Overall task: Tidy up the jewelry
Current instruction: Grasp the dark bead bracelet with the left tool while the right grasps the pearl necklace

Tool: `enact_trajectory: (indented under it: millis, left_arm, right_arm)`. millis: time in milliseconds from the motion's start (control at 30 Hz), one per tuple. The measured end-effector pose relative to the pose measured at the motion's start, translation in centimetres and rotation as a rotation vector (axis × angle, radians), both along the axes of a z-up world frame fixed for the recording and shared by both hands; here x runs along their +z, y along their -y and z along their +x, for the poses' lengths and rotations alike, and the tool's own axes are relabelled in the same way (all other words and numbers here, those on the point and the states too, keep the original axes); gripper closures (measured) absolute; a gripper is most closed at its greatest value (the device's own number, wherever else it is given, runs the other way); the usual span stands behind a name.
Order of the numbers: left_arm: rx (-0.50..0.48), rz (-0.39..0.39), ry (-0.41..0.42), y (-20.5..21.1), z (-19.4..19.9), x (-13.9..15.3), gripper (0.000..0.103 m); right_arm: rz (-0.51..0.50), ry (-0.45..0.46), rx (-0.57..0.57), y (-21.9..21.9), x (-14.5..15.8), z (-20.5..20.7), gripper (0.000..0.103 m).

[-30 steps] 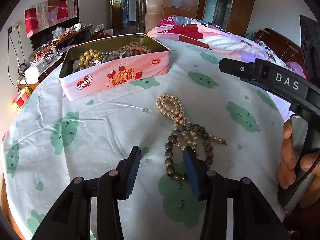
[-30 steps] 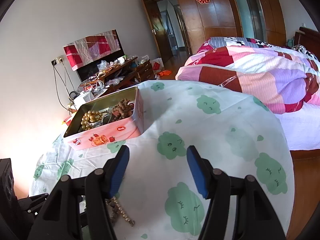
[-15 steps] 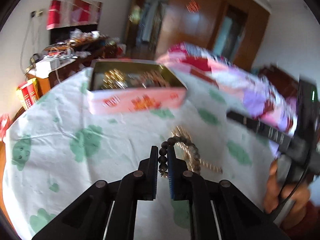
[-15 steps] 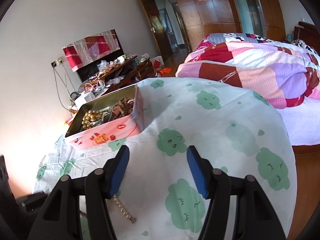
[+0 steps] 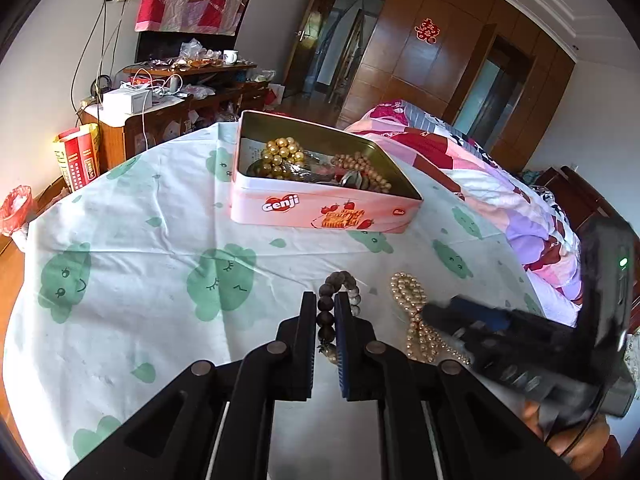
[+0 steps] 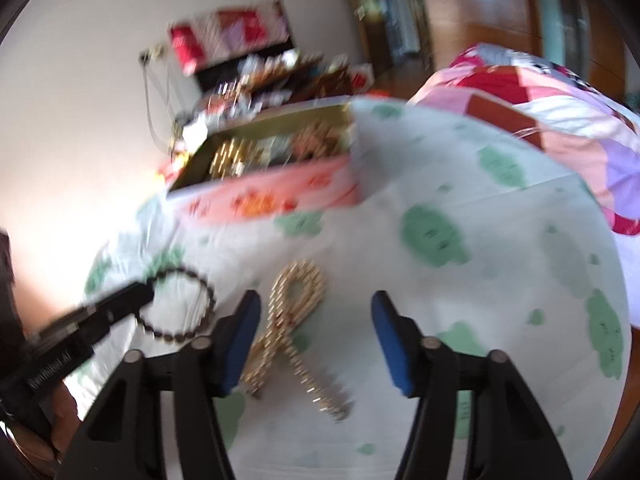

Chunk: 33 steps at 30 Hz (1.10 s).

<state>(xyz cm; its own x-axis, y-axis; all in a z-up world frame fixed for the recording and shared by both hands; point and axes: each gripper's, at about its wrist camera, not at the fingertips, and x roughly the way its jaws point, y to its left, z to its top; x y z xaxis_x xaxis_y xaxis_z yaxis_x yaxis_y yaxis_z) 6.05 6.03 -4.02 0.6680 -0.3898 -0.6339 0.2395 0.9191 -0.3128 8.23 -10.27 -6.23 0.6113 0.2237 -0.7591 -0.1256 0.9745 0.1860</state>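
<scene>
Right wrist view motion-blurred, pearl strand (image 5: 416, 316) partly hidden behind right claw (image 5: 444, 314)

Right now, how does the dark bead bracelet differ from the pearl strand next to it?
The dark bead bracelet has large brown beads; the pearl strand has small pale gold ones. The bracelet is pinched in the left tongs; the strand lies free on the tablecloth, crossed into a loop, in front of the open right tongs. Both are outside the tin.

Pretty lived-in bedroom: plain white walls (image 5: 48, 40), dark wood wardrobe (image 5: 432, 64) with a red paper cutout (image 5: 427, 31), cluttered wooden cabinet (image 5: 168, 112) on the left, bed with a pink patchwork quilt (image 5: 500, 184). Bright daylight.
</scene>
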Motion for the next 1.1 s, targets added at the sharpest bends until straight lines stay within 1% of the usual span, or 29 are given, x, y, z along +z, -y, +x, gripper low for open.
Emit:
enact_trajectory:
  millis: [33, 67, 133, 200, 233, 267, 300, 400, 500, 567, 800, 933, 1100]
  left_arm:
    - [0.002, 0.003, 0.007, 0.1, -0.1, 0.1, 0.095]
    - [0.002, 0.006, 0.015, 0.1, -0.2, 0.3, 0.095]
    - [-0.002, 0.015, 0.035, 0.2, -0.4, 0.6, 0.095]
    - [-0.005, 0.027, 0.053, 0.4, -0.6, 0.9, 0.095]
    - [-0.007, 0.032, 0.056, 0.4, -0.6, 1.0, 0.095]
    - [-0.009, 0.035, 0.057, 0.5, -0.7, 1.0, 0.095]
    - [-0.011, 0.036, 0.055, 0.6, -0.6, 1.0, 0.095]
    - [-0.01, 0.036, 0.056, 0.5, -0.7, 1.0, 0.095]
    - [-0.004, 0.031, 0.057, 0.4, -0.7, 1.2, 0.095]
    - [-0.002, 0.029, 0.061, 0.4, -0.8, 1.3, 0.095]
    - [-0.006, 0.006, 0.089, 0.3, -1.0, 2.5, 0.095]
    - [-0.014, 0.005, 0.103, 0.7, -0.9, 3.1, 0.095]
    - [-0.02, 0.033, 0.112, 1.7, -0.7, 3.3, 0.095]
  right_arm:
    - [-0.025, -0.023, 0.027, -0.8, -0.4, 0.1, 0.058]
    - [-0.042, -0.038, 0.049, -1.4, -0.6, 0.2, 0.06]
    - [-0.076, -0.069, 0.089, -2.6, -1.2, 0.5, 0.06]
    - [-0.096, -0.062, 0.098, -2.9, -1.3, 0.4, 0.06]
    - [-0.1, -0.059, 0.096, -2.9, -1.3, 0.3, 0.069]
    - [-0.097, -0.06, 0.089, -2.7, -1.3, 0.3, 0.083]
    - [-0.079, -0.067, 0.09, -2.5, -1.3, 0.4, 0.085]
    - [-0.041, -0.074, 0.084, -1.8, -1.3, 0.3, 0.087]
    - [-0.01, -0.055, 0.064, -1.2, -1.0, 0.0, 0.088]
    - [0.035, -0.015, 0.049, -0.4, -0.3, -0.4, 0.088]
    - [0.108, 0.076, 0.016, 0.5, 1.7, -1.2, 0.088]
    - [0.14, 0.112, 0.002, 0.7, 2.8, -1.2, 0.088]
    - [0.146, 0.137, -0.006, 1.0, 3.6, -1.1, 0.088]
